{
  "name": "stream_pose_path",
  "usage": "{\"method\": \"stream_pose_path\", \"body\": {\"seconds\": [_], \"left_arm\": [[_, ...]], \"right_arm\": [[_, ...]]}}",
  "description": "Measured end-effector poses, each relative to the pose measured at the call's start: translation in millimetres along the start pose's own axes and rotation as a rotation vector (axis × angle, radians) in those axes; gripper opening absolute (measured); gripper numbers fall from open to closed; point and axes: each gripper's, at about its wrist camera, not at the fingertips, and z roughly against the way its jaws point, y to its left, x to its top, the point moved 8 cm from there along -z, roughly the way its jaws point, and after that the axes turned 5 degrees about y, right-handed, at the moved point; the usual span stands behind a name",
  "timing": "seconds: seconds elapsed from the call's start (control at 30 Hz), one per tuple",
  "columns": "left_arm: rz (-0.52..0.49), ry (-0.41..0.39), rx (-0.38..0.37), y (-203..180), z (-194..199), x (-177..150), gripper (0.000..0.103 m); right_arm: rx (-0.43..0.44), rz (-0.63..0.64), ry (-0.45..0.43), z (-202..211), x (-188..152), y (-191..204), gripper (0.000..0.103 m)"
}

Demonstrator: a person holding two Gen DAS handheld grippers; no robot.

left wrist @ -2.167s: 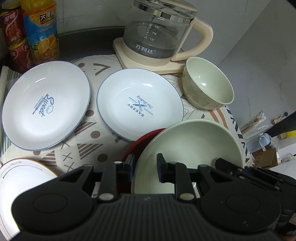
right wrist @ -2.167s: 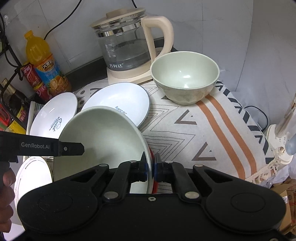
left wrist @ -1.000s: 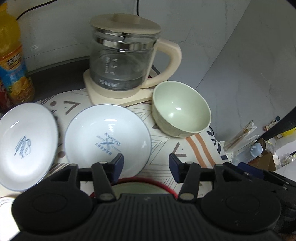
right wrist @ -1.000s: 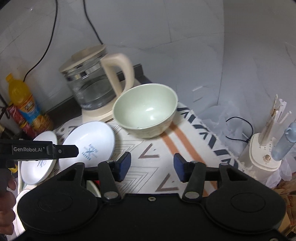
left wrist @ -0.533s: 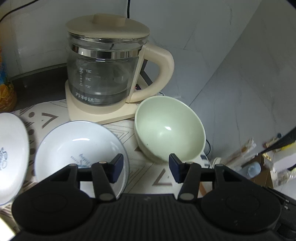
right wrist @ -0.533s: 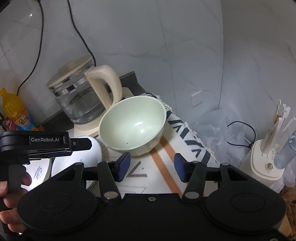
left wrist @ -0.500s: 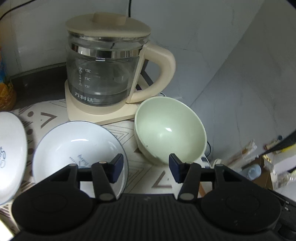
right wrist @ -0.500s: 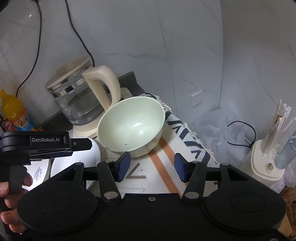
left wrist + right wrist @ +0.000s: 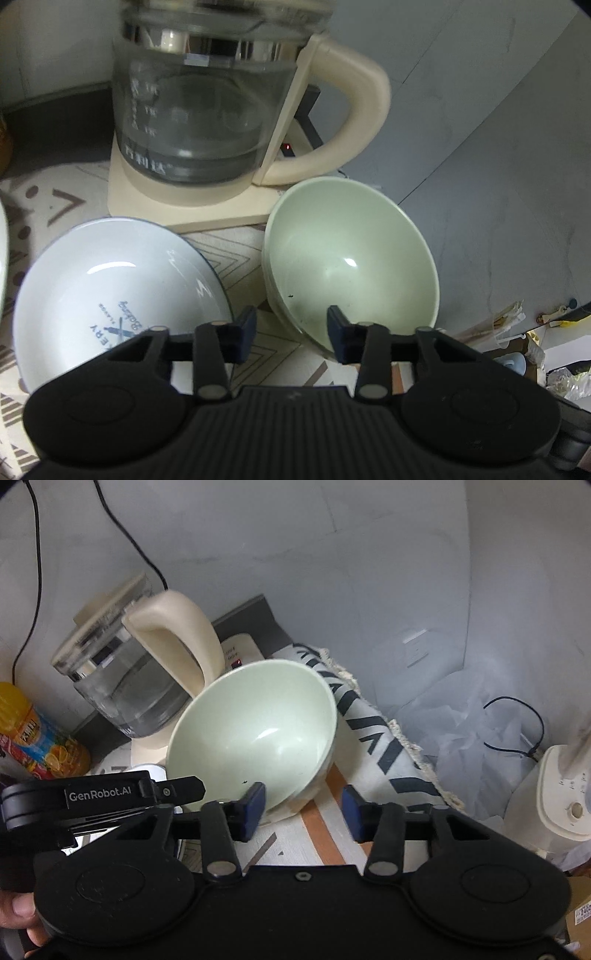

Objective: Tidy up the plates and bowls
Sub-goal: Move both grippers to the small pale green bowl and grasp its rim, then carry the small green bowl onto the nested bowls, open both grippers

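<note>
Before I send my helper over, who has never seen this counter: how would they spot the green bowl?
Find the glass kettle with the cream handle on its cream base by the wall. Directly in front of that handle stands the pale green bowl. Unlike the shallow white plate with blue lettering beside it, it is deep, plain and unprinted.

Pale green bowl (image 9: pixel 351 254) & white plate (image 9: pixel 110 291): smooth, glossy. Kettle (image 9: pixel 207 110): clear glass w/ cream plastic handle. Tablecloth (image 9: pixel 384 746): woven, matt.

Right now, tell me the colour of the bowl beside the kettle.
The bowl is pale green, plain inside; the left wrist view shows it best.
</note>
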Motion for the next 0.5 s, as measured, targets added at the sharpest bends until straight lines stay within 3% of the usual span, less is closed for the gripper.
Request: {"method": "stream_pose_path", "body": {"seconds": [0.1, 0.23, 0.5], "left_arm": [[0.003, 0.000, -0.006, 1.2, -4.9, 1.2, 0.019], [-0.012, -0.012, 0.004, -0.1, -7.4, 4.4, 0.018], [-0.048, 0.042, 0.004, -3.5, -1.4, -8.2, 0.017]], "right_arm": [[0.017, -0.013, 0.024, -10.4, 1.1, 0.7, 0.035], [0.017, -0.012, 0.023, -16.5, 1.6, 1.1, 0.029], [0.007, -0.024, 0.022, -5.3, -6.8, -4.5, 0.023]]}}
